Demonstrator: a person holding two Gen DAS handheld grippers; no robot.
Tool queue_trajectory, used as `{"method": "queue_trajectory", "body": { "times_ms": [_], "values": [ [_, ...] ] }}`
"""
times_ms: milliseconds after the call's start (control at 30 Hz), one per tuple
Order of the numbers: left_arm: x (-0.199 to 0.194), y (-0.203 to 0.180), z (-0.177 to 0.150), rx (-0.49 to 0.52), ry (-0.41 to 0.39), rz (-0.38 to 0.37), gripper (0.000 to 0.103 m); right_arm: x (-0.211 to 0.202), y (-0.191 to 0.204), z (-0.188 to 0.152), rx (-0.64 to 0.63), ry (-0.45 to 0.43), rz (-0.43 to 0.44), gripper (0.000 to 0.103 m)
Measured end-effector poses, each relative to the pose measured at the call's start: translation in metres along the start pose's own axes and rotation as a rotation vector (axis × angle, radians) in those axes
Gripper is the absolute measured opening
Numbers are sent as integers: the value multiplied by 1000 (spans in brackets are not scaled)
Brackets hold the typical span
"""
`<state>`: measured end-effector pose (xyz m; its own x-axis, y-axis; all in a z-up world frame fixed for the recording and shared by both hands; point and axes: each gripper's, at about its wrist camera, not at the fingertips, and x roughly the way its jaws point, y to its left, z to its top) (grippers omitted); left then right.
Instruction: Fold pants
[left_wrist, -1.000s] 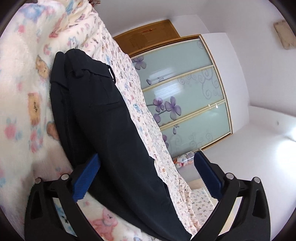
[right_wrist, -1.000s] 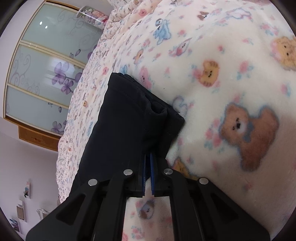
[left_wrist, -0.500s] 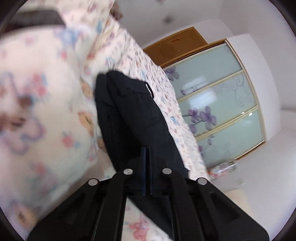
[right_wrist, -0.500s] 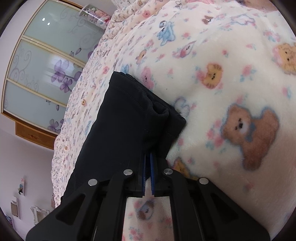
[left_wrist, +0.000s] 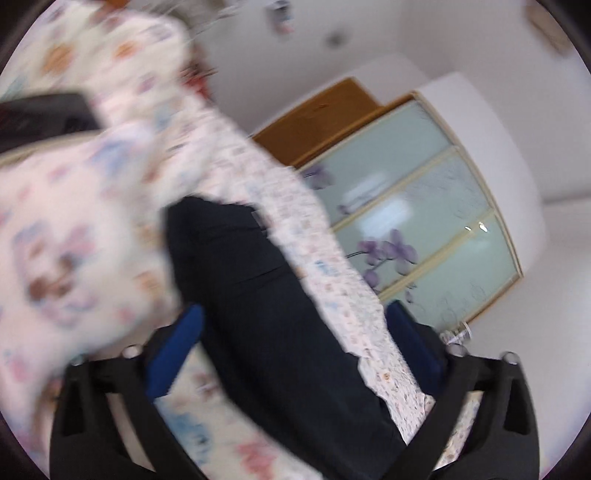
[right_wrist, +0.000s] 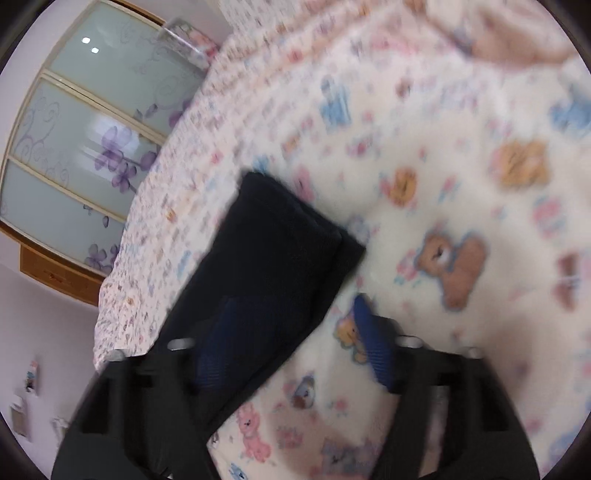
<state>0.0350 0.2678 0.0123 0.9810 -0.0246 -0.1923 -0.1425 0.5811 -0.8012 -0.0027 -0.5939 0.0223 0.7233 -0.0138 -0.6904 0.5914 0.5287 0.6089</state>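
The black pants (left_wrist: 258, 295) lie folded lengthwise on a fleece blanket (left_wrist: 74, 236) with bear prints. In the left wrist view my left gripper (left_wrist: 295, 343) is open, its blue pads on either side of the pants' long strip, holding nothing. In the right wrist view the pants (right_wrist: 273, 266) end in a folded edge near the blanket's middle. My right gripper (right_wrist: 291, 332) is open over that end, one blue pad (right_wrist: 373, 343) on the blanket (right_wrist: 461, 184) beside the cloth, the other over the black cloth. Both views are motion-blurred.
A sliding wardrobe with frosted glass and purple flowers (left_wrist: 417, 236) stands beyond the bed's edge; it also shows in the right wrist view (right_wrist: 81, 147). A dark object (left_wrist: 40, 118) lies at the blanket's far left. White walls lie past the bed.
Both grippers have opened and let go of the pants: the right was shut on the folded end, the left shut half a second ago. Both cameras have pulled back a little.
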Motion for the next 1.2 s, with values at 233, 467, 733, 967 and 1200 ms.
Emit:
{"method": "queue_trajectory", "body": {
  "times_ms": [233,467,733,967,1200],
  "values": [
    [42,-9,-2,15,166,-88,101,-20,4,-4,-37,-89,72,65],
    [34,11,-2,-110,261,-101,101,-5,13,-8,-42,-35,110,62],
    [45,28,-9,-206,371,-85,101,4,3,-8,15,-4,121,62],
    [67,35,-1,-277,345,-14,73,6,5,-12,0,-1,107,62],
    [62,57,-5,-354,329,44,6,8,6,-11,-12,0,110,62]
  ]
}}
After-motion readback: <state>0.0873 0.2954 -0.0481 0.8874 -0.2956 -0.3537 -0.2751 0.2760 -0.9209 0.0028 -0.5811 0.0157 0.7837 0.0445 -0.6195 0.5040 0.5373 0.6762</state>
